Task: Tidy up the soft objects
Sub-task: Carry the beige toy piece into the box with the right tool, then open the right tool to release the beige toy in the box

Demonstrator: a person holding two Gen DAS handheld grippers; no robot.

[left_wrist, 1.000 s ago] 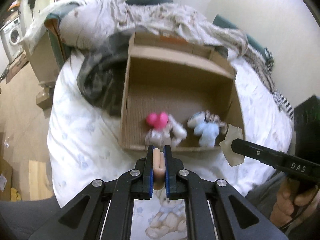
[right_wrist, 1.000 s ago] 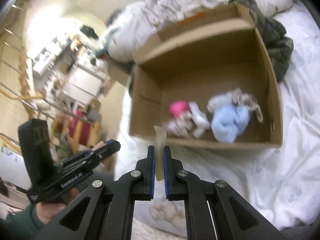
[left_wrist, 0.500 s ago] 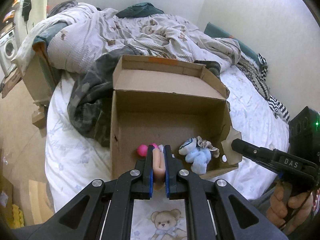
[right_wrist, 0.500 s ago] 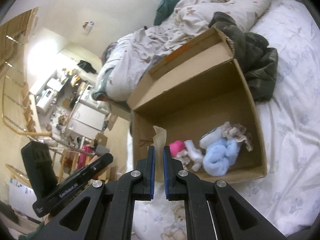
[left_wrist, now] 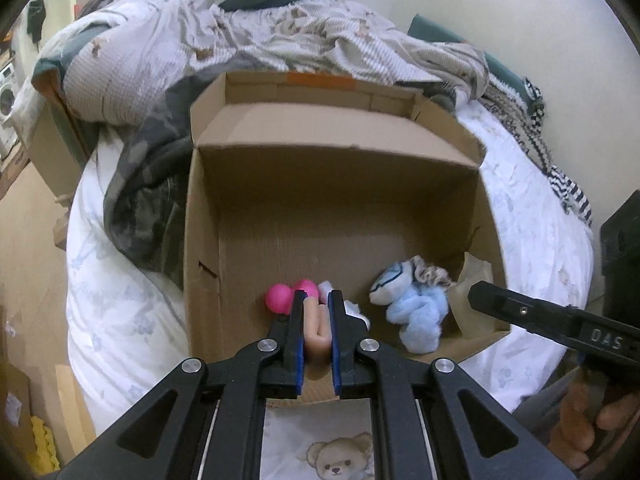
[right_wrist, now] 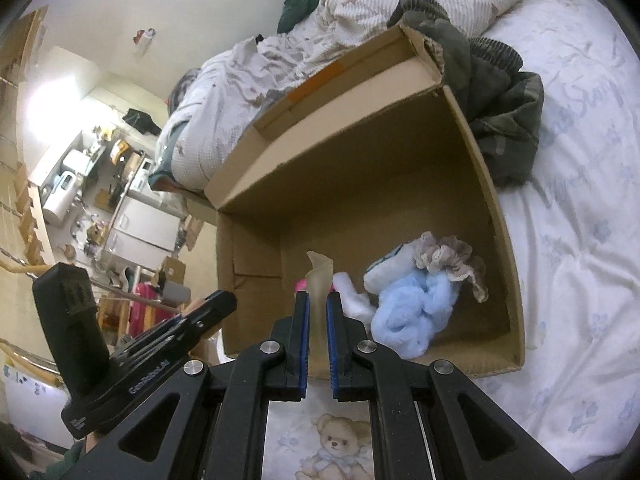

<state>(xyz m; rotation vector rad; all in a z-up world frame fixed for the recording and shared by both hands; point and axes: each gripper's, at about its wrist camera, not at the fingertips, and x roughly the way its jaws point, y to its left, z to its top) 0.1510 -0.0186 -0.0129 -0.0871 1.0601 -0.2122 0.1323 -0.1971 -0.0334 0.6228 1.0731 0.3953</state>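
**Both grippers loaded at the box's near wall; box looms larger than half a second ago**

The bed (left_wrist: 532,240), under a white floral sheet, carries a crumpled quilt (left_wrist: 280,36) and a dark garment (left_wrist: 148,184) beside the box. The open cardboard box (left_wrist: 336,200) fills more of both views than in the earlier frames, and its floor is seen from a steeper angle.

Inside, near the front wall, lie a pale blue plush toy (left_wrist: 416,312) and, left of it, a pink-and-white soft toy (left_wrist: 286,298), partly hidden by the fingers.

The left gripper (left_wrist: 316,312) is clenched on a folded peach-coloured soft piece (left_wrist: 314,328), held over the box's front wall, just as it gripped it before.

The right gripper (right_wrist: 318,312) is clamped on a thin translucent beige scrap (right_wrist: 320,276), whose upper end now stands inside the box opening. In the left view the scrap sits by the box's right front corner, closer to the blue toy than earlier.
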